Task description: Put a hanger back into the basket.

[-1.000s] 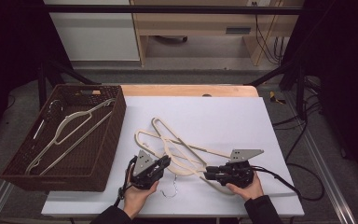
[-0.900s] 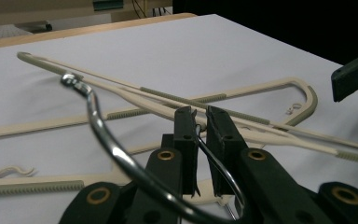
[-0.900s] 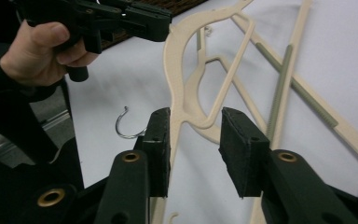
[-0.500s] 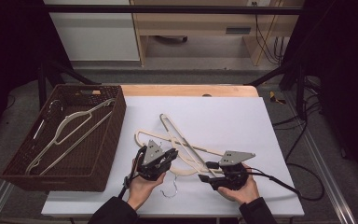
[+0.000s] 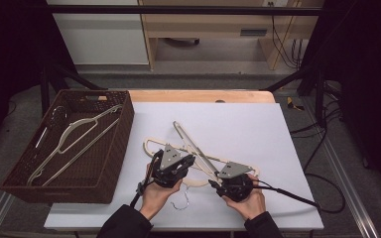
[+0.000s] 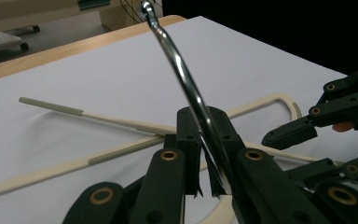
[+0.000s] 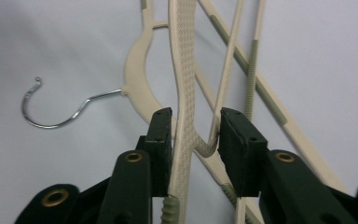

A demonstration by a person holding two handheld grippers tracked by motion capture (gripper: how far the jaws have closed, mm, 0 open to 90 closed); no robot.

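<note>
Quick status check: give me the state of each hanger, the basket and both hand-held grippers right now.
Left hand-held gripper: shut on upper hanger's metal hook.
Right hand-held gripper: jaws around upper hanger's arm, grip unclear.
Lower hanger: flat on table, hook free.
Basket: holds one hanger.

My left gripper [image 6: 204, 154] hides the metal hook's [image 6: 186, 88] base; at six o'clock, my right gripper [image 7: 193, 135] cuts off the textured hanger [image 7: 181, 70].
</note>
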